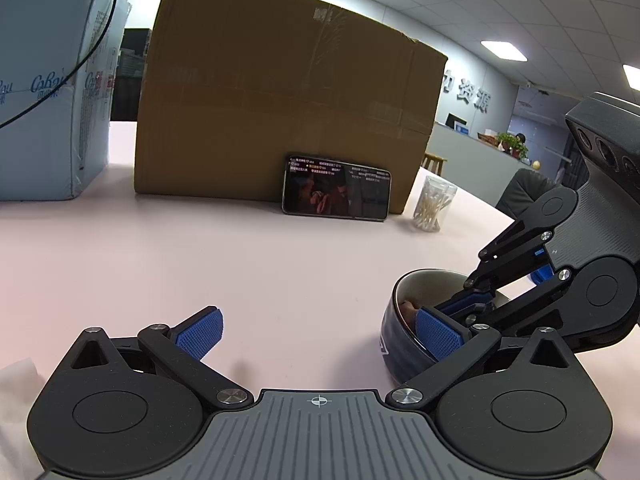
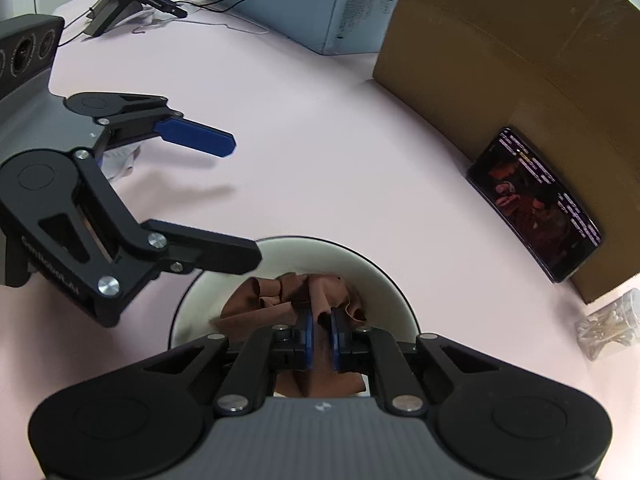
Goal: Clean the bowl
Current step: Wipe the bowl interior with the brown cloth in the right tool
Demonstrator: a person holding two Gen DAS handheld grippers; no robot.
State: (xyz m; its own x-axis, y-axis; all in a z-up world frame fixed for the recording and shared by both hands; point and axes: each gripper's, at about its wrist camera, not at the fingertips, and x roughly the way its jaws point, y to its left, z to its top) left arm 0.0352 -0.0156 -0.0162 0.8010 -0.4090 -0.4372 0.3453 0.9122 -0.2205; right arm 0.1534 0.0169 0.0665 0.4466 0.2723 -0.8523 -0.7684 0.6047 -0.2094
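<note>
1. Pink table (image 2: 340, 128) in an office fills both views.
2. Bowl (image 2: 384, 280) sits low centre of the right view, a brown cloth (image 2: 276, 300) inside.
3. Right gripper (image 2: 320, 332) is clamped on the cloth.
4. Left gripper (image 1: 320, 332) is spread wide and empty, one finger (image 2: 216, 250) at the bowl's rim.
5. Risk: unheld, the bowl could skid towards the phone (image 2: 536, 204) when wiped.

Bowl (image 2: 384, 280): glazed ceramic, glossy cream inside, dark ribbed outside. Cloth (image 2: 288, 296): brown, soft, crumpled, matt. Left gripper (image 1: 320, 330) & right gripper (image 2: 320, 338): matt black plastic w/ shiny metal screws, blue textured rubber pads. Desk (image 1: 200, 248): smooth pale pink, matt. Box (image 1: 280, 92): brown cardboard, taped. Phone (image 1: 336, 188): glossy glass.
</note>
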